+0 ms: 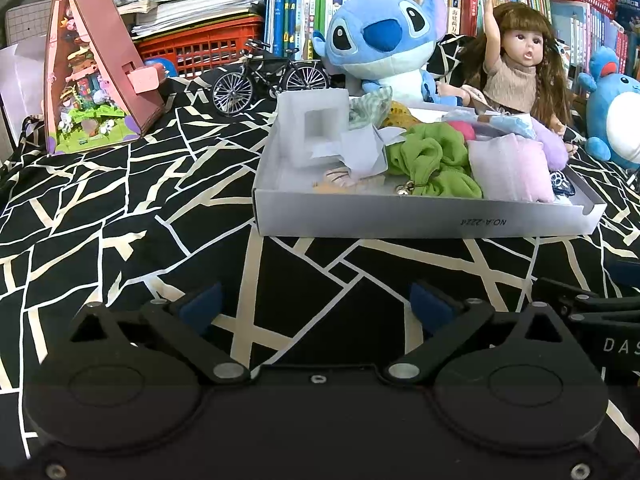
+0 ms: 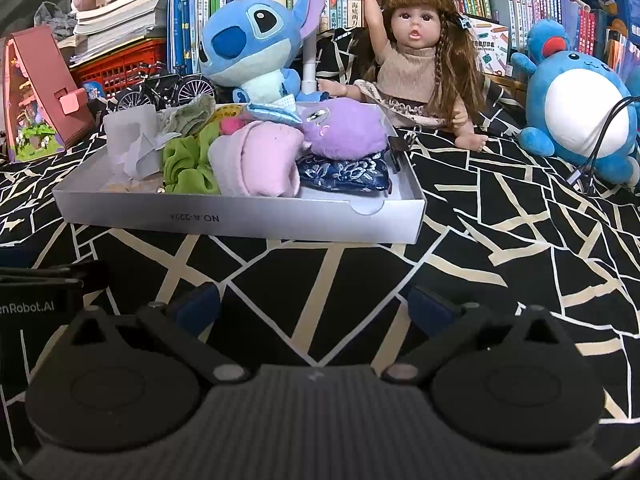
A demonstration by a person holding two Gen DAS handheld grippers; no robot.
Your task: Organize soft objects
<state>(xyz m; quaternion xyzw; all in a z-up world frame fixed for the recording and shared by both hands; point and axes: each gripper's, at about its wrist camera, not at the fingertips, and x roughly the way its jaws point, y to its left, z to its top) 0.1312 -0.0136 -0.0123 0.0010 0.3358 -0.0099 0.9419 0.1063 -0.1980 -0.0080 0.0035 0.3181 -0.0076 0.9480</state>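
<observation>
A shallow white box [image 1: 420, 222] [image 2: 240, 220] stands on the black patterned cloth and holds several soft things: a green scrunchie [image 1: 434, 164] [image 2: 188, 164], a pink cushion [image 1: 506, 168] [image 2: 260, 164], a purple plush [image 1: 550, 144] [image 2: 344, 132], a dark blue patterned pouch [image 2: 344, 174] and crumpled white paper [image 1: 360, 152] [image 2: 138, 152]. My left gripper [image 1: 316, 308] is open and empty, low over the cloth in front of the box. My right gripper [image 2: 316, 304] is open and empty, also in front of the box.
Behind the box sit a blue Stitch plush [image 1: 380, 40] [image 2: 256, 44], a doll [image 1: 516, 64] [image 2: 416, 60] and a blue round plush [image 2: 580, 112]. A model bicycle [image 1: 268, 80], a pink triangular toy house [image 1: 92, 76], a red basket and bookshelves stand at the back.
</observation>
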